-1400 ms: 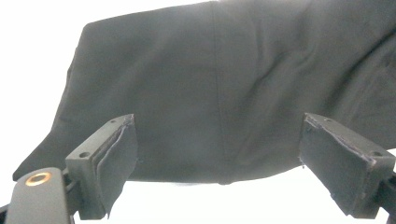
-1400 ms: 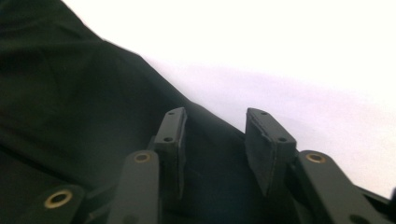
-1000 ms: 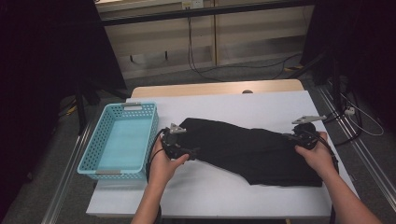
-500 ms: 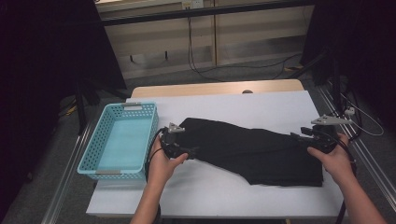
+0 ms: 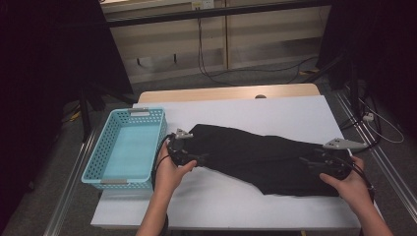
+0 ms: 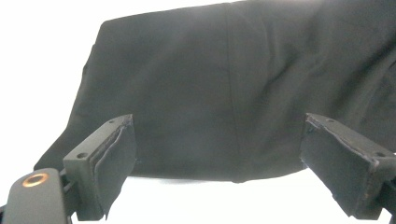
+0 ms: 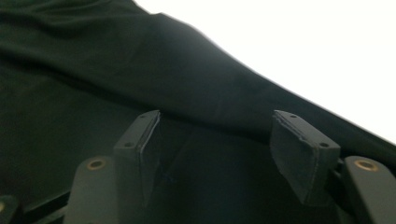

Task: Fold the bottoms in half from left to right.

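A black garment (image 5: pixel 268 155) lies spread along the white table (image 5: pixel 275 110), reaching from one gripper to the other. The left gripper (image 5: pixel 183 150) sits at the garment's left end, held in the person's left hand (image 5: pixel 169 172). In the left gripper view its two black jaws stand wide apart with nothing between them — the garment's edge lies just ahead of the fingertips (image 6: pixel 123 140), running across the whole gap, and bare white table shows under the jaws.

The right gripper (image 5: pixel 327 162) rests at the garment's right end, in the right hand (image 5: pixel 351 184). Its jaws are also spread open and hold nothing; in the right gripper view the dark cloth lies beneath and ahead of both fingers (image 7: pixel 152 133), and a fold of it rises beyond them — past that, the white table.

A light blue basket (image 5: pixel 125 147) stands just beside the left gripper, on the side away from the garment.
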A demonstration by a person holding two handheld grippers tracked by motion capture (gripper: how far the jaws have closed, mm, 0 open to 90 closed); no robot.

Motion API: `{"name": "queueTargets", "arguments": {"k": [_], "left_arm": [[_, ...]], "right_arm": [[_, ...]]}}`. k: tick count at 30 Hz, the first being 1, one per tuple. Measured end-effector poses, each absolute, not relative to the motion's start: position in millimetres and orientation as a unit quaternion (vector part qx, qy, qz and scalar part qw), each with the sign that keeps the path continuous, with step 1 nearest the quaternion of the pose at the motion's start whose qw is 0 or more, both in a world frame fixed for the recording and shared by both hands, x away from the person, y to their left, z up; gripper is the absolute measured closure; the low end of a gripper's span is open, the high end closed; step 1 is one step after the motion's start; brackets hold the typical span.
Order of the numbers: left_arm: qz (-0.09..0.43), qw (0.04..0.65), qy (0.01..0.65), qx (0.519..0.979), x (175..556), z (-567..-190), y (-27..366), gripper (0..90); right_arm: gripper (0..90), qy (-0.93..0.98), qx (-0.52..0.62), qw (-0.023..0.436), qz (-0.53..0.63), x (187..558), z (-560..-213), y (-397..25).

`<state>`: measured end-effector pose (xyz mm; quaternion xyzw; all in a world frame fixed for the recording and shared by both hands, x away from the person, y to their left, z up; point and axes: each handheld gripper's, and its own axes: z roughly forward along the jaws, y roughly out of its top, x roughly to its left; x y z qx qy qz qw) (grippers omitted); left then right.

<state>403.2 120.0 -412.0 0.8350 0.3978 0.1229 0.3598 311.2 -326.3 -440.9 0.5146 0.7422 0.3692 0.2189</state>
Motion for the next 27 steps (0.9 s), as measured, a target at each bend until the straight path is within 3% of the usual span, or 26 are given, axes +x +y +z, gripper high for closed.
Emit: {"name": "queueTargets", "arguments": {"k": [27], "left_arm": [[0.148, 0.348, 0.422, 0.824, 422.5, -431.2, 122.5, 8.0]], "right_arm": [[24.4, 0.762, 0.481, 0.212, 0.378, 303.0, -441.9, -303.2]]}}
